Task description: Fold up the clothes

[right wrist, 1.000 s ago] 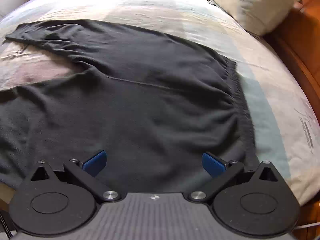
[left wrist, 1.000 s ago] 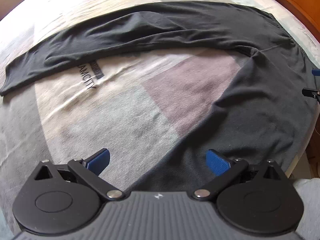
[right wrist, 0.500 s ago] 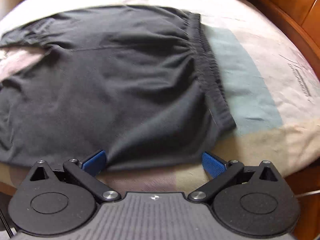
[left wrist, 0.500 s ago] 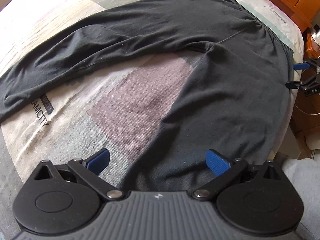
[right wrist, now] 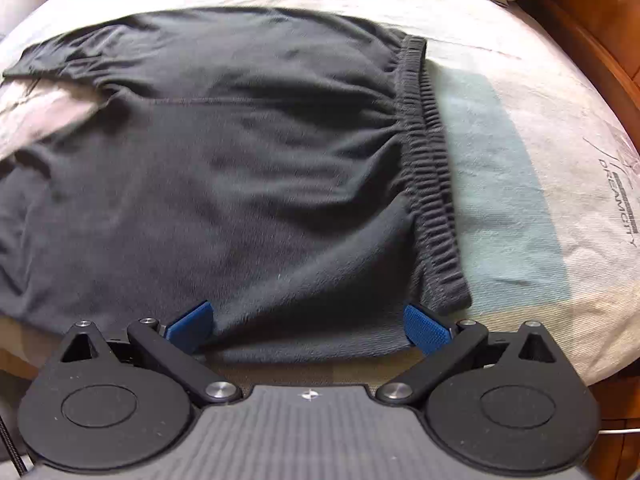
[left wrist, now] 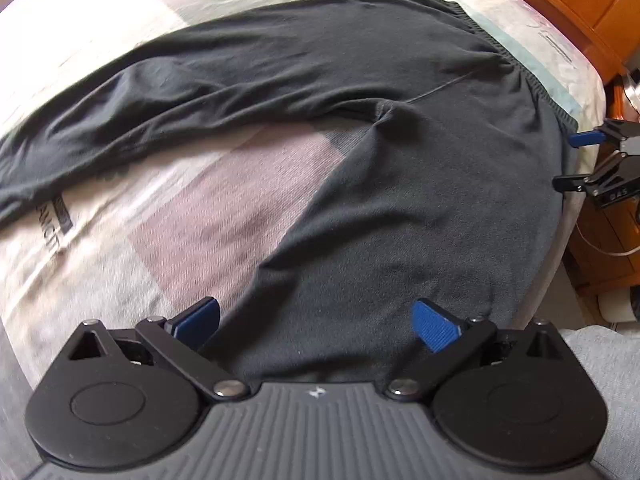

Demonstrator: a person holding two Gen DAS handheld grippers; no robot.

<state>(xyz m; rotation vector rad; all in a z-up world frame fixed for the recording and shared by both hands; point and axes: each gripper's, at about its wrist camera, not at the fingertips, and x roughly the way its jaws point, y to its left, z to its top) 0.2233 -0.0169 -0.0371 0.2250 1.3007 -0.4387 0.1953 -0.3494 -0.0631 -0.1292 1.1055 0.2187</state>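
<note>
Ahead, we held both grippers spread, empty: right gripper (right wrist: 306,326) at the trousers' (right wrist: 240,160) waistband corner, lower right; legs ran toward upper left from left gripper (left wrist: 316,322).

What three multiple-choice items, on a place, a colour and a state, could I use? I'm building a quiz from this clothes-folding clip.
1. Where does the elastic waistband lie?
A. right side of the pants
B. left side
C. under the pillow

2. What colour are the pants?
A. red
B. white
C. black

3. How is the left claw?
A. shut on cloth
B. open
C. out of view

Answers: 1 A, right wrist view shows it at the right edge; 2 C, the cloth is black in both views; 3 B, its blue pads stand wide apart.
</note>
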